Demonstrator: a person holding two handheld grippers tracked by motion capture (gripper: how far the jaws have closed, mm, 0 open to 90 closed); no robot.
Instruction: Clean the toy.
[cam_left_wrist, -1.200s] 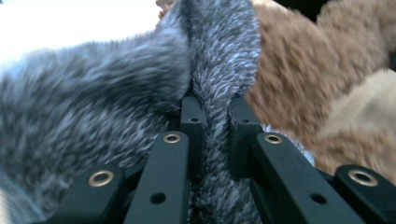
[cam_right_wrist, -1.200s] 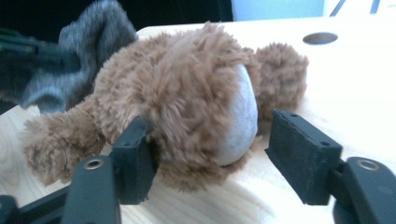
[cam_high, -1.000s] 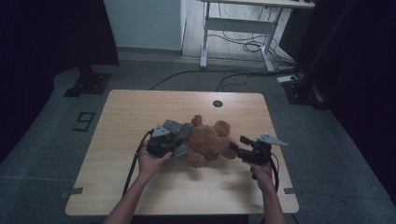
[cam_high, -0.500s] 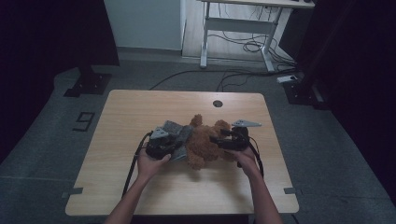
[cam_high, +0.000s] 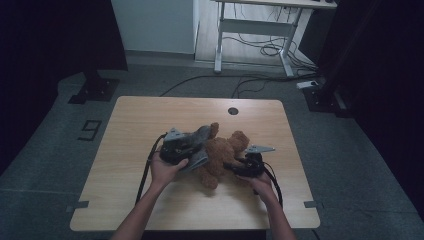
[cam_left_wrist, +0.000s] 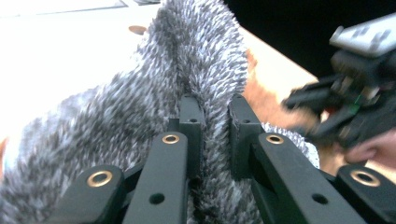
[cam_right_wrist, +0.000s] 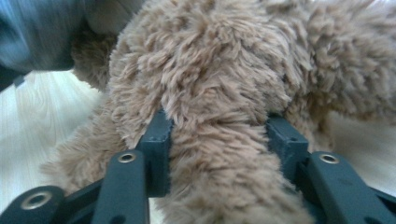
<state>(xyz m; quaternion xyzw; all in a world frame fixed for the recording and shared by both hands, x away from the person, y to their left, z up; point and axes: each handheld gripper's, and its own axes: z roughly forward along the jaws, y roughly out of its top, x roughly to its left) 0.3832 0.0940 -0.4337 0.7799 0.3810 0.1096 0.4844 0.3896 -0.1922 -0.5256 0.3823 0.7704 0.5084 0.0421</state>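
High view shows the brown teddy bear (cam_high: 222, 155) lying near the middle of the wooden table (cam_high: 145, 120), with a grey fuzzy garment (cam_high: 200, 147) bunched against its left side, and a gripper working on each. The left gripper (cam_high: 192, 145) has its jaws pinched together on a fold of the grey fabric, apparently so the cloth can be drawn away from, or along, the toy while the toy is held. The right gripper (cam_high: 231, 166) seems to supply that hold: its jaws have just been closing, and the right gripper view shows them clamped on a thick plush limb of the bear, the pile bulging between and around the pads. The bear is shaggy, tan-brown and soft-bodied, so it squashes under the grip; the garment is a mottled grey-white fleece (cam_left_wrist: 187, 60), creased where it is nipped.
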